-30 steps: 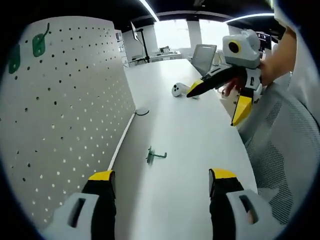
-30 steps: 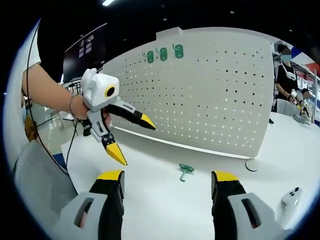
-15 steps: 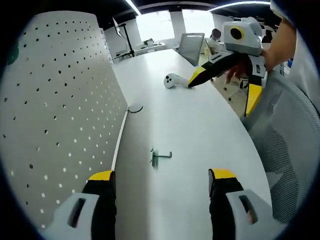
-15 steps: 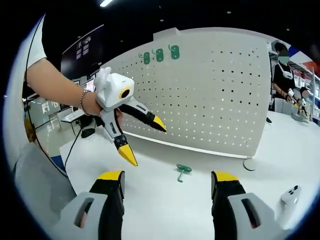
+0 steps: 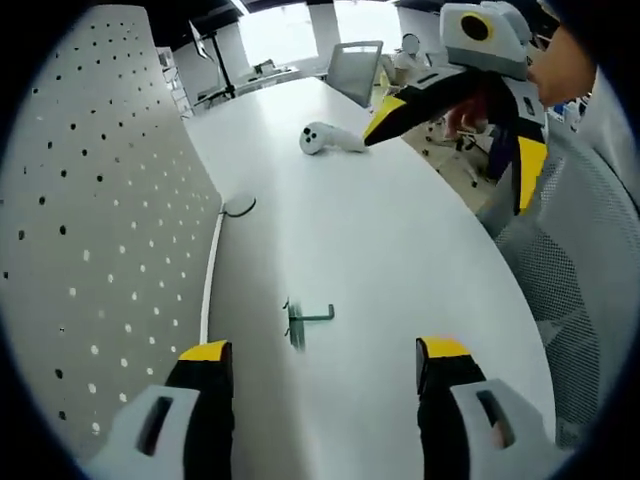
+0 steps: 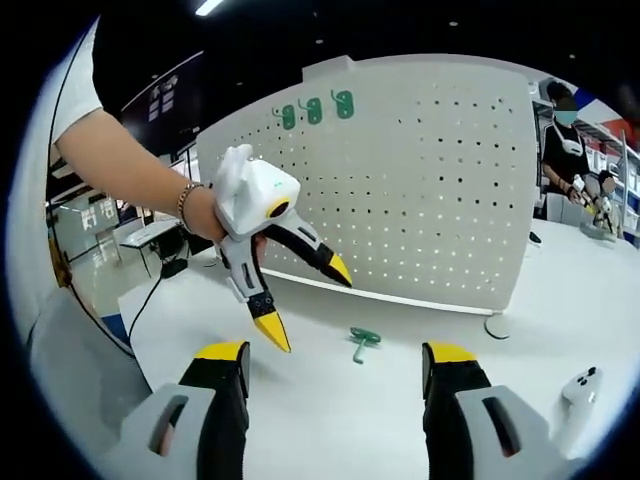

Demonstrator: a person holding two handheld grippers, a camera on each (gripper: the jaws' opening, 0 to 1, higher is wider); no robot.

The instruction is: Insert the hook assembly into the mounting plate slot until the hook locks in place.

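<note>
The white desk [image 5: 400,250] runs long and curved, and standing on it along one edge is the perforated mounting plate [image 6: 430,200], upright, with three green hooks [image 6: 313,108] already hanging near its top corner. On a bare stretch of the desk, just out from the foot of the plate, lies the loose green hook assembly [image 5: 303,320], flat on its side and touching nothing else; in the right gripper view the same piece [image 6: 362,341] sits between the two yellow-tipped jaws, a little ahead of them. Its long axis, judged from the left gripper view, runs across that camera's line of sight, with the flat base end toward the plate.

The left hand-held gripper [image 6: 305,300] hangs over the desk with jaws spread wide, gripping nothing, its lower tip pointing down just beside the hook. The right hand-held gripper [image 5: 455,140] is likewise wide open and empty, held higher and well apart from the hook. The left one looks nearer, so it would probably make the pickup. A white controller [image 5: 322,139] lies further along the desk.
</note>
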